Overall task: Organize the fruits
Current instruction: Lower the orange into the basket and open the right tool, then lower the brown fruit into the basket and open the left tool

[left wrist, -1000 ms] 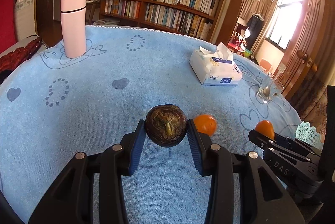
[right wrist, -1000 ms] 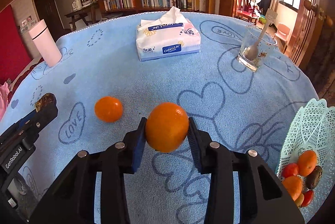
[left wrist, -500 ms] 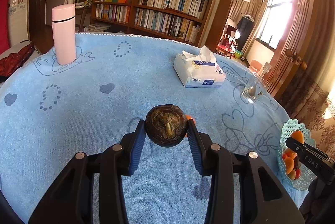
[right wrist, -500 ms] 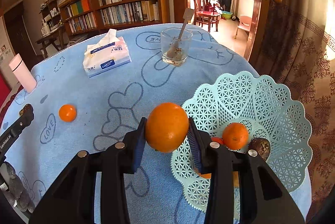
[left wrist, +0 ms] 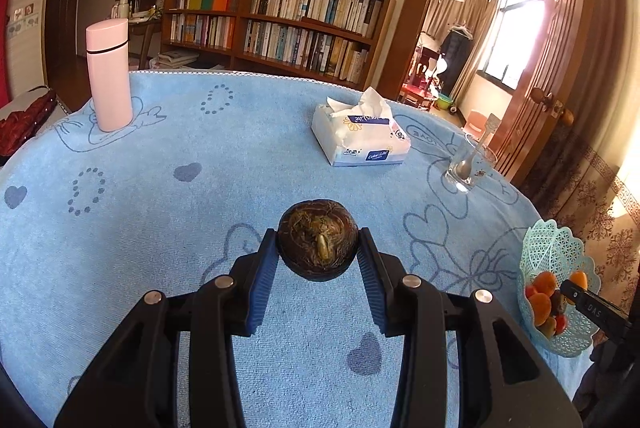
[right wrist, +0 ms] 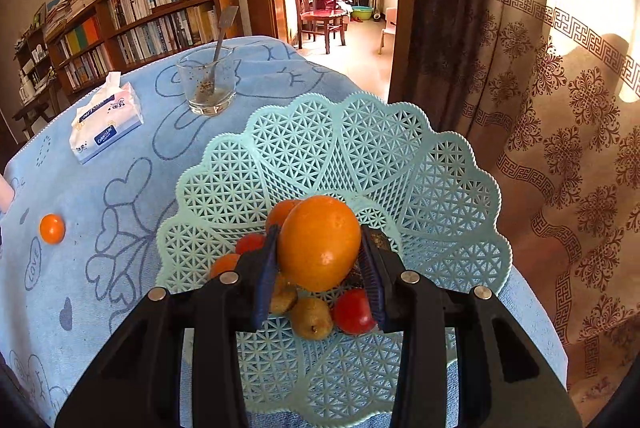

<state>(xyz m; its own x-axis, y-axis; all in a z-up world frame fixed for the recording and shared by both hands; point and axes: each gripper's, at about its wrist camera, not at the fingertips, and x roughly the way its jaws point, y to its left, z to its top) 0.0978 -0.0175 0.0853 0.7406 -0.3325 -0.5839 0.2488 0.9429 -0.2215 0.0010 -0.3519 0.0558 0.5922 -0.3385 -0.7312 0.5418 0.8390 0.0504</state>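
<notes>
My left gripper (left wrist: 318,248) is shut on a dark brown round fruit (left wrist: 318,240) and holds it above the blue tablecloth (left wrist: 160,187). My right gripper (right wrist: 320,248) is shut on an orange (right wrist: 319,242) and holds it over the middle of the pale green lattice basket (right wrist: 360,147), which holds several small fruits. The basket also shows at the right in the left wrist view (left wrist: 560,256), with the right gripper's tip over it. One small orange (right wrist: 52,228) lies on the cloth to the left of the basket.
A tissue pack (left wrist: 360,137), a glass with a spoon (left wrist: 466,167) and a pink flask (left wrist: 109,75) stand on the table. The basket sits near the table's right edge, next to a patterned curtain (right wrist: 560,147). A bookshelf stands behind the table.
My right gripper has carried the orange rightward from the cloth to above the basket. My left gripper has kept hold of the brown fruit and drifted right, hiding the loose orange behind it.
</notes>
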